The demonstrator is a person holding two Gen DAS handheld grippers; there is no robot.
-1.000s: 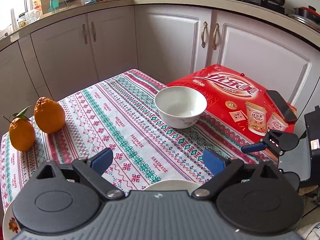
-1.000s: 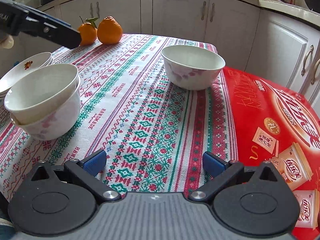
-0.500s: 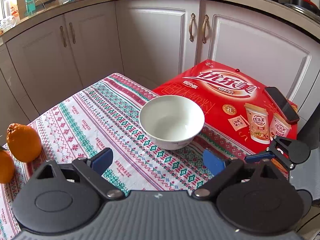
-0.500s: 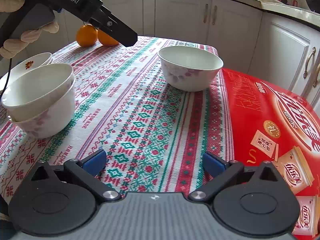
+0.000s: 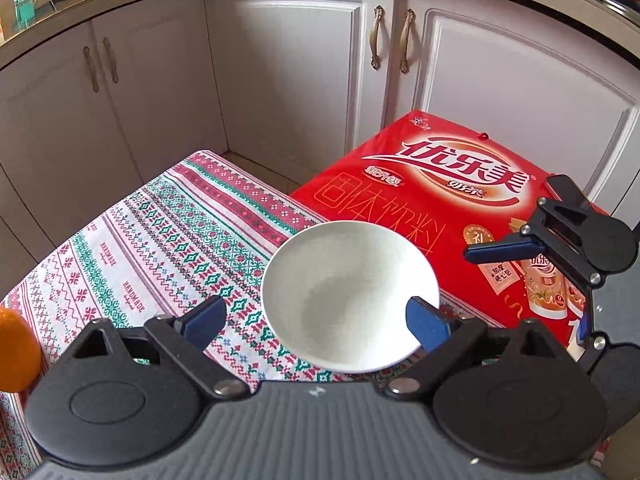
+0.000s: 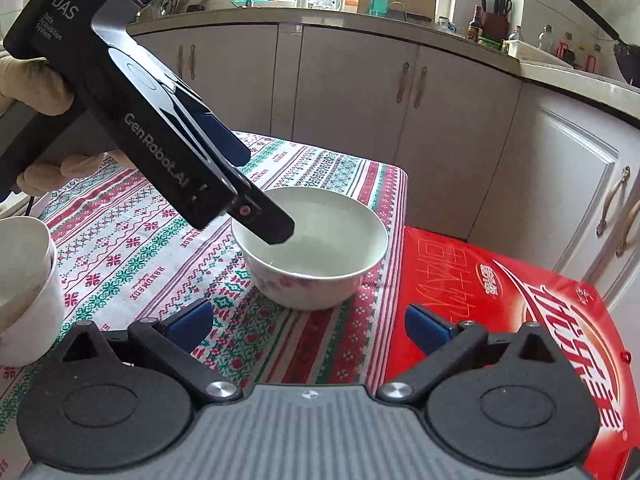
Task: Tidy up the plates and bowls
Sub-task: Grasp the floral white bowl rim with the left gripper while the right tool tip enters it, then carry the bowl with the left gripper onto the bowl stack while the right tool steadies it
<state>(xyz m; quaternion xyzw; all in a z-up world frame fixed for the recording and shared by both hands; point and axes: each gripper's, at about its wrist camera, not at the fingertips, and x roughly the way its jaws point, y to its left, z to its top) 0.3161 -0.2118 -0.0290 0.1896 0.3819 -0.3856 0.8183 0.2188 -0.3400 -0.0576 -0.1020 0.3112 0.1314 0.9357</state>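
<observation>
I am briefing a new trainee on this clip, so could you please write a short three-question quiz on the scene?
1. True or false: the left gripper is clamped on the bowl.
2. What does the bowl stand on: A) the red box, B) the patterned cloth, C) the counter?
3. Fill in: in the right wrist view, one of the left gripper's fingers reaches over the bowl's ____.

Key
1. False: its fingers are spread and one is over the bowl, with nothing pinched.
2. B.
3. Rim.
</observation>
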